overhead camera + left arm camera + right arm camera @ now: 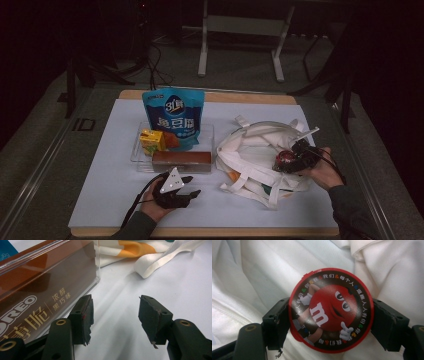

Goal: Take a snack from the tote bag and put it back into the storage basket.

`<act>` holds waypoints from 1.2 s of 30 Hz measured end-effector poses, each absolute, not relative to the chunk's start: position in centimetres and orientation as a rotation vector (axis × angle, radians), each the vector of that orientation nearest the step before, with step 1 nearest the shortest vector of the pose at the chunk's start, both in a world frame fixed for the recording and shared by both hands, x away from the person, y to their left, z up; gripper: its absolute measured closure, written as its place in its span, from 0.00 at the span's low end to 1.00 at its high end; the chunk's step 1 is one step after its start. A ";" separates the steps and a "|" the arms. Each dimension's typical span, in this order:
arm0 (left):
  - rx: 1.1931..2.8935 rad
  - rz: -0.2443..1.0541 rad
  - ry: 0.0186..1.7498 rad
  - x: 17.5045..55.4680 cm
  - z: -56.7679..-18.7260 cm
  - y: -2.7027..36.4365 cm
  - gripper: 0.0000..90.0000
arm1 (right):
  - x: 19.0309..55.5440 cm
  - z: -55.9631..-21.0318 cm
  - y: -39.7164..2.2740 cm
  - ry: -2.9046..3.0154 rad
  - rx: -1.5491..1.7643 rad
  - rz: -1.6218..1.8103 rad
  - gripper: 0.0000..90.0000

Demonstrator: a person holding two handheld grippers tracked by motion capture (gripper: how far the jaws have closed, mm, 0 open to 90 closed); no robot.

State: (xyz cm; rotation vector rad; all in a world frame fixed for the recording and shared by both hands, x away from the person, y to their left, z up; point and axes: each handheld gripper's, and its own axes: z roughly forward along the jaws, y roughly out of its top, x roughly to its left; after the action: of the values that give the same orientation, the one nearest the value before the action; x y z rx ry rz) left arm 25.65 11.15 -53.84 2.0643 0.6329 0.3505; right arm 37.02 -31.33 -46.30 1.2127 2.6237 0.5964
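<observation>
My right gripper [330, 320] is shut on a round red M&M's container [331, 310], its jaws pressing both sides, held just over the white cloth tote bag [262, 272]. In the high view that gripper [295, 159] and the container [285, 160] hang over the bag's [255, 150] right part. My left gripper [187, 187] rests low on the white mat, open with nothing between its fingers [83, 315]. In the left gripper view, my left gripper [113, 318] lies just right of the brown Oreo box [37, 290].
A clear tray [210, 132] holds a blue snack pouch [172, 120], a small yellow carton [152, 141] and the brown Oreo box [181, 159]. The bag's white straps [160, 260] trail onto the mat [110, 165]. The wooden table edge [200, 232] runs along the front.
</observation>
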 end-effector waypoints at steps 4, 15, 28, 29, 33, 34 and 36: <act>2.066 0.350 0.633 25.6 -53.8 11.2 0.50 | 37.3 -46.5 -31.3 2.636 1.232 0.595 0.27; 2.068 0.351 0.631 25.6 -53.8 11.1 0.50 | 37.3 -46.5 -31.2 2.635 1.235 0.579 0.28; 2.068 0.348 0.632 25.7 -53.8 11.2 0.50 | 37.2 -46.0 -31.2 2.622 1.263 0.605 0.28; 2.068 0.348 0.632 25.7 -53.8 11.2 0.50 | 37.1 -45.9 -31.2 2.621 1.257 0.610 0.28; 2.068 0.347 0.633 25.7 -53.8 11.2 0.50 | 37.1 -45.3 -31.0 2.618 1.253 0.622 0.28; 2.067 0.348 0.633 25.7 -53.8 11.2 0.50 | 37.1 -45.1 -30.9 2.618 1.250 0.627 0.28; 2.068 0.348 0.633 25.7 -53.8 11.2 0.50 | 37.0 -44.8 -30.7 2.614 1.244 0.641 0.28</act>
State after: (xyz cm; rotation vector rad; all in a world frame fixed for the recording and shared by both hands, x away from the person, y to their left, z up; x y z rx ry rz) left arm 25.68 11.15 -53.84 2.0676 0.6329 0.3478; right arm 37.04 -30.70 -44.80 1.2445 2.6140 0.6413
